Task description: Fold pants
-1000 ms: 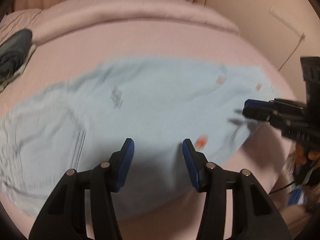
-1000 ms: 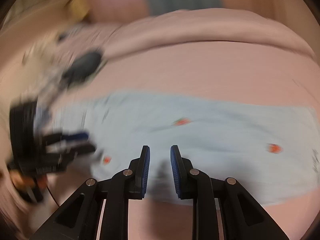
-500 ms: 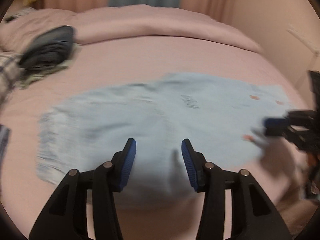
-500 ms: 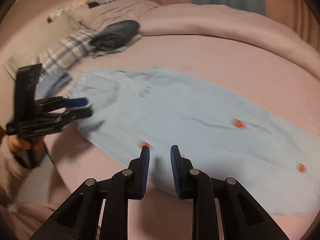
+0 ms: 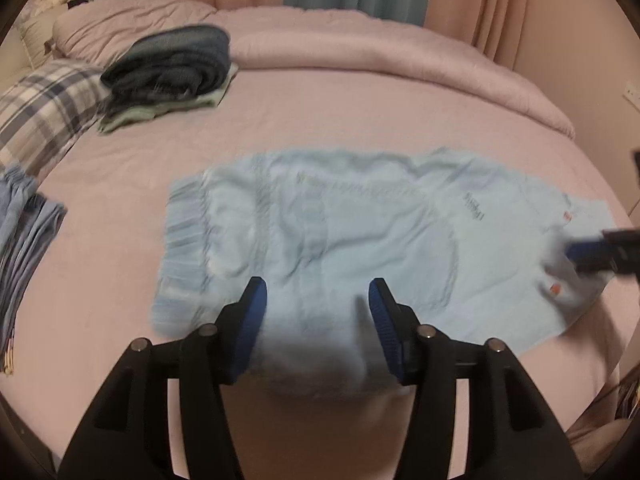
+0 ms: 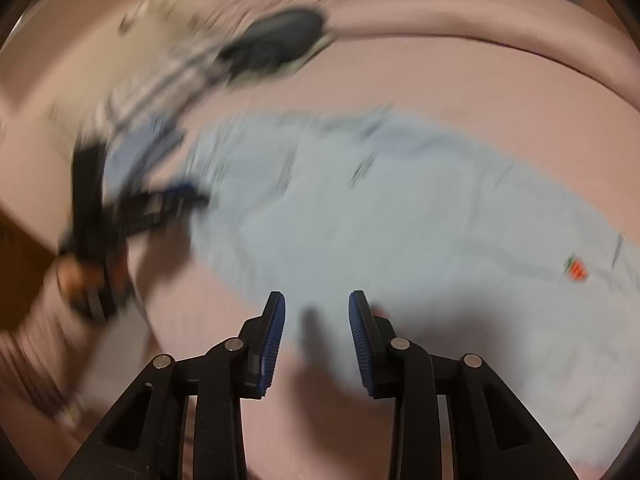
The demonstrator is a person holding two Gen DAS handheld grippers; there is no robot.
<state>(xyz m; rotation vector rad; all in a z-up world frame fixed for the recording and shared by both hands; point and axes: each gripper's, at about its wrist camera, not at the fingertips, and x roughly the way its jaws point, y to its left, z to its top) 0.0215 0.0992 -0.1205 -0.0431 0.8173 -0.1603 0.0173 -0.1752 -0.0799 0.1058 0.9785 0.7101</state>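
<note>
Light blue pants [image 5: 332, 240] with small red prints lie flat across the pink bed, waistband at the left in the left wrist view. My left gripper [image 5: 318, 300] hovers over their near edge, jaws opening, nothing between the blue pads. My right gripper [image 6: 317, 316] hangs above the near edge of the pants [image 6: 400, 232] further along the legs; its jaws are opening too, with only cloth beneath them. Each gripper shows in the other's view: the right gripper [image 5: 592, 252] at the far right, the left gripper [image 6: 160, 204] blurred at the left.
A stack of folded dark and pale green clothes [image 5: 172, 68] sits at the back left of the bed [image 5: 360, 120]. A plaid pillow [image 5: 44, 104] and bluish striped garments [image 5: 24, 224] lie at the left. A rolled pink duvet [image 5: 380, 48] runs along the back.
Both grippers slid left along the pants toward the waistband end, and the views swung that way. Both pairs of jaws stand wider apart than before.
</note>
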